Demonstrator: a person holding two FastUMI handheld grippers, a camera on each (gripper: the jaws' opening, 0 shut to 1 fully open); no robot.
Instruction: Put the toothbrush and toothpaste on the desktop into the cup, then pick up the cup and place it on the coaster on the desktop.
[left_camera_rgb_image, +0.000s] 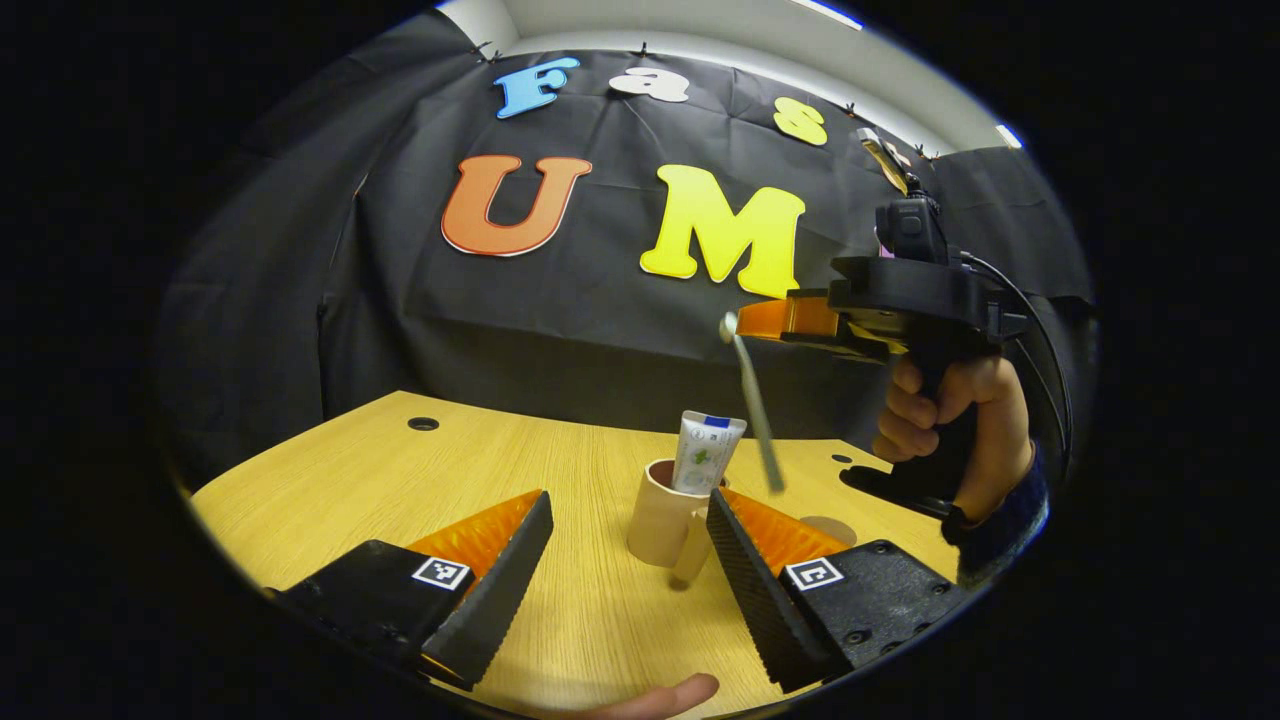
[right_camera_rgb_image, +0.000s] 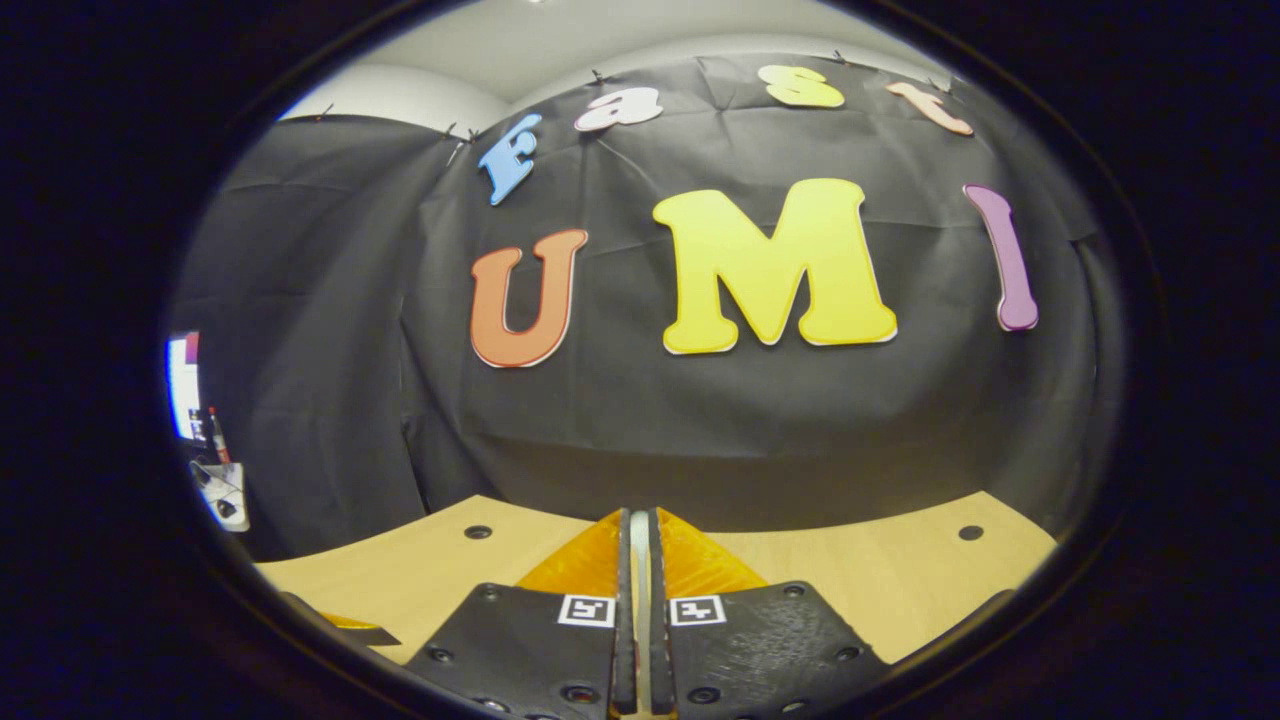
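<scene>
One slim toothbrush (left_camera_rgb_image: 757, 420) hangs over the round, smooth cup (left_camera_rgb_image: 662, 522).

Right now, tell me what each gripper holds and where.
Right gripper pinches the toothbrush by its top end. Left gripper holds nothing, jaws open.

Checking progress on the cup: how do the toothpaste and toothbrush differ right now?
The toothpaste stands in the cup; the toothbrush hangs in the air above it. Nothing grips the toothpaste; the right gripper is shut on the toothbrush.
</scene>
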